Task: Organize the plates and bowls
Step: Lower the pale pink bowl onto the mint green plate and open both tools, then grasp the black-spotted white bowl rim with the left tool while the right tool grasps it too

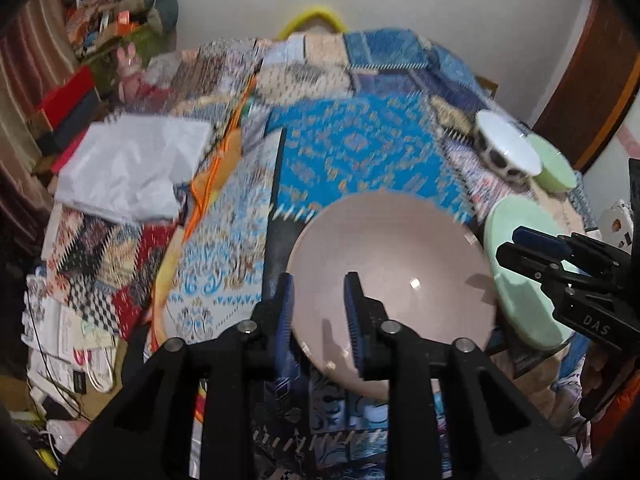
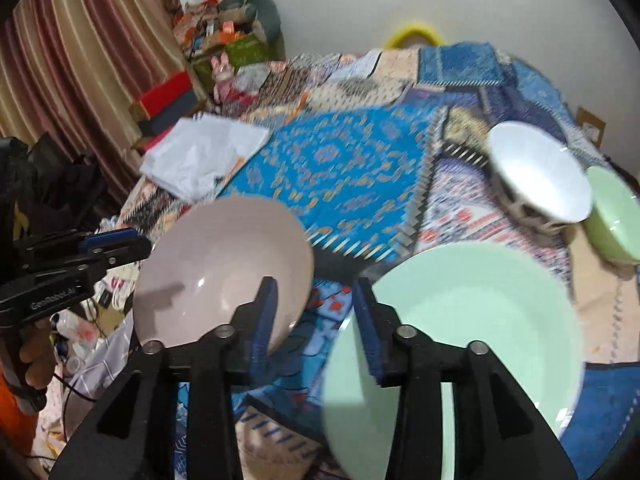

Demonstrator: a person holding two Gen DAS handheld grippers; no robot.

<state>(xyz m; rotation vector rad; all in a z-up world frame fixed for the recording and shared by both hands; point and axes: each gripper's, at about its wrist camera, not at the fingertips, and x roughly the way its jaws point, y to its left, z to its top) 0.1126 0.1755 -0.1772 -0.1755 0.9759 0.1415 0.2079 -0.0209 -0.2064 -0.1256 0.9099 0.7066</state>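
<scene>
A pale pink plate lies on the patterned cloth beside a mint green plate. My left gripper stands slightly open, with the pink plate's left rim in the gap and the pads clear of it. My right gripper is also open. One of its fingers lies over the green plate's left rim, and only cloth shows between the fingers. Farther right, a white bowl with a spotted outside leans against a green bowl.
The blue patterned cloth covers the whole surface. A crumpled white bag lies at the left. Boxes and clutter pile up along the striped curtain. A yellow hoop stands at the far wall.
</scene>
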